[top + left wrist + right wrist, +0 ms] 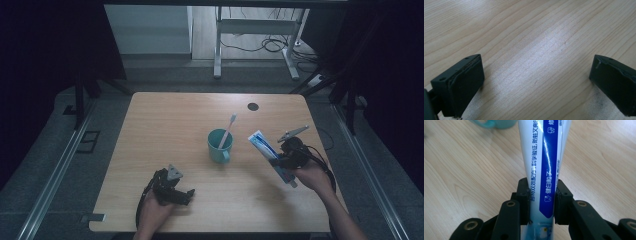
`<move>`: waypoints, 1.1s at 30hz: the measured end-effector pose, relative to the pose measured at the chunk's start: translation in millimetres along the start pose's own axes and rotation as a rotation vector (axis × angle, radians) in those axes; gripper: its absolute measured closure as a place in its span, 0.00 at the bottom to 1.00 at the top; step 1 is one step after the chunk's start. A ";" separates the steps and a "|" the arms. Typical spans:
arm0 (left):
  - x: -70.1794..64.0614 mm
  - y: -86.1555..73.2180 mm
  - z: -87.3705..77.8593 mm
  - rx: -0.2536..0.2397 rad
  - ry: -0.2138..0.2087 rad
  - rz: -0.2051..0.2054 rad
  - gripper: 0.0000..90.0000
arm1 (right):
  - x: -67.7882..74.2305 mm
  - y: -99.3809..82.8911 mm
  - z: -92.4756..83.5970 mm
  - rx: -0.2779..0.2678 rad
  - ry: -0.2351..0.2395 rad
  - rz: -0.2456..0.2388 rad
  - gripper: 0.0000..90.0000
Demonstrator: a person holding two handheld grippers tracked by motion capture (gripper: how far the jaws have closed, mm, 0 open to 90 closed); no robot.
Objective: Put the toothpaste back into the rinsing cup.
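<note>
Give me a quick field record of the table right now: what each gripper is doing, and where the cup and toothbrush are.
right gripper: shut on the toothpaste tube, held clear of the table
tube direction: flat end points toward the cup
left gripper: open, nothing between its jaws, low over bare wood at the near left
cup: teal, upright near the table's middle, handle toward the person
toothbrush: stands tilted in the cup, head up
likely next: tube goes to the cup, as a guess
</note>
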State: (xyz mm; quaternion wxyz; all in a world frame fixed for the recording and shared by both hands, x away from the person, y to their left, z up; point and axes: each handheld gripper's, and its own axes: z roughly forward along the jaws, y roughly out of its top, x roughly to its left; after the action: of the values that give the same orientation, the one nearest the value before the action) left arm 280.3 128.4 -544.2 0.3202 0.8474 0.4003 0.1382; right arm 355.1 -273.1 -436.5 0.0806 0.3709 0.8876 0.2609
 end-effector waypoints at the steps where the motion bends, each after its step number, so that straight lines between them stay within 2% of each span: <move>1: 0.0 0.0 0.0 0.000 0.000 0.000 0.00 | 1.0 1.5 -1.4 -0.019 0.008 -0.005 0.78; 5: 0.0 0.0 0.0 0.000 0.001 0.000 0.00 | 3.0 4.0 -2.9 -0.046 0.011 -0.012 0.78; 13: 0.1 0.0 0.0 -0.001 0.001 0.001 0.00 | 7.8 12.3 -8.5 -0.139 0.026 -0.011 0.78; 33: 0.3 0.0 0.3 -0.005 0.001 0.003 0.00 | 21.1 34.6 -7.8 -0.265 0.049 -0.041 0.78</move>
State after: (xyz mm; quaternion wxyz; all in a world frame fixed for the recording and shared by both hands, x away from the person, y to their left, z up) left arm 280.6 128.5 -544.4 0.3219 0.8472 0.3989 0.1398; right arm 358.8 -241.1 -410.6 0.1123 0.3324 0.8543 0.3834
